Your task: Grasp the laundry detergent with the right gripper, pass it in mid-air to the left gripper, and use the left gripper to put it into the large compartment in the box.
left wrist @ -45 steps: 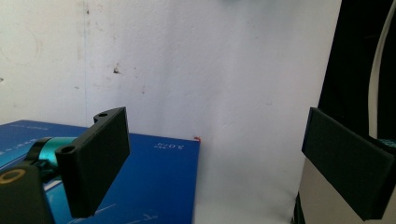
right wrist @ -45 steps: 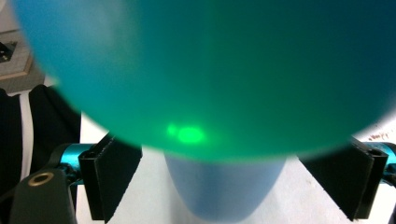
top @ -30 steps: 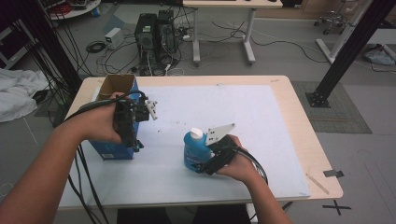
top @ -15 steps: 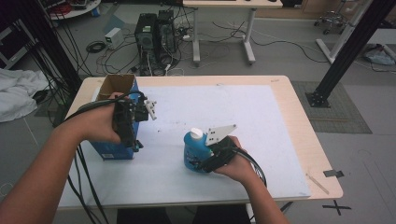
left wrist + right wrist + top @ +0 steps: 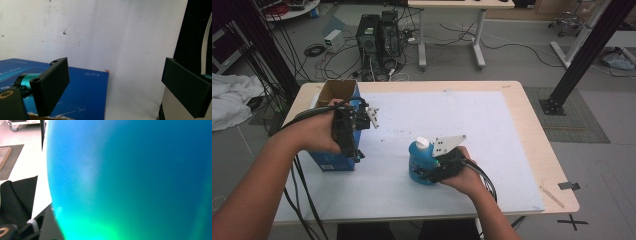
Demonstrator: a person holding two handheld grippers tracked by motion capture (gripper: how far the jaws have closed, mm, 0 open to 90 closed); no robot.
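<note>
The blue bottle (image 5: 421,163) is being gripped by the right gripper (image 5: 443,167) near the table's (image 5: 522,130) front edge, while the left gripper (image 5: 117,87), fingers wide, is being held empty over the blue box (image 5: 334,161), nothing packed yet.

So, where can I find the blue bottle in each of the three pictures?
High view: the blue bottle stands on the white sheet, low centre, with the right gripper at its side.
Right gripper view: its blue-green wall is very close and blurred, covering most of the picture.
Left gripper view: not in it; the blue box lies at lower left.
Shared landmark: the white sheet.
</note>
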